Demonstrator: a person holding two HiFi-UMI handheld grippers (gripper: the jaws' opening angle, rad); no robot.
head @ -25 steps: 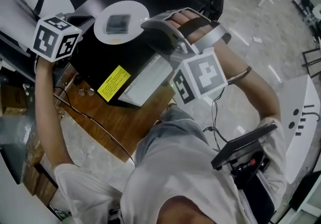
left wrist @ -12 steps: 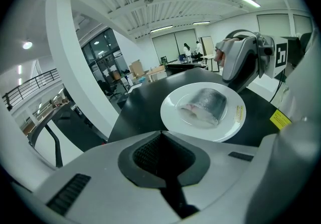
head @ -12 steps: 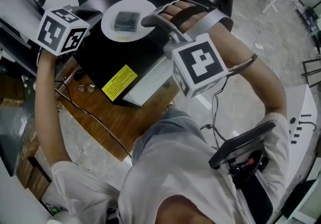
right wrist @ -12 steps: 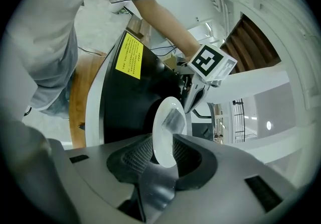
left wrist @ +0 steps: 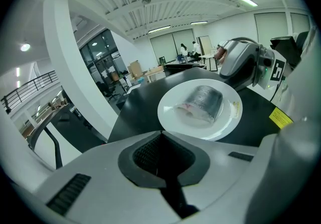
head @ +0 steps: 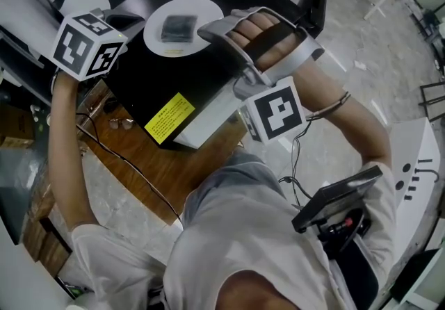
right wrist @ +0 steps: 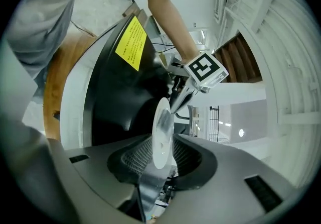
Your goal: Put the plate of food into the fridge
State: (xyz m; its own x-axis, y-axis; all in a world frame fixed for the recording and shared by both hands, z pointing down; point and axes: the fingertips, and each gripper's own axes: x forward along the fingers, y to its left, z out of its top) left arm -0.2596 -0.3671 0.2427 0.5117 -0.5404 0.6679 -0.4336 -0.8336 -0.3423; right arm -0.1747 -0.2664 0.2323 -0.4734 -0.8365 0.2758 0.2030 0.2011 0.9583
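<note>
Grey left gripper (left wrist: 163,160) hangs just left of the plate (left wrist: 225,122), its jaws pressed together on nothing. The white plate, with wrapped food (left wrist: 203,102) on it, lies on the black fridge (head: 139,83), above a yellow label (head: 169,115). The right gripper (right wrist: 160,155) is clamped on the plate's right rim.

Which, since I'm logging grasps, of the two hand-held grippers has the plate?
The right hand-held gripper: its jaws pinch the plate by its rim, edge-on between them. The left hand-held gripper is shut empty, short of the plate.
</note>
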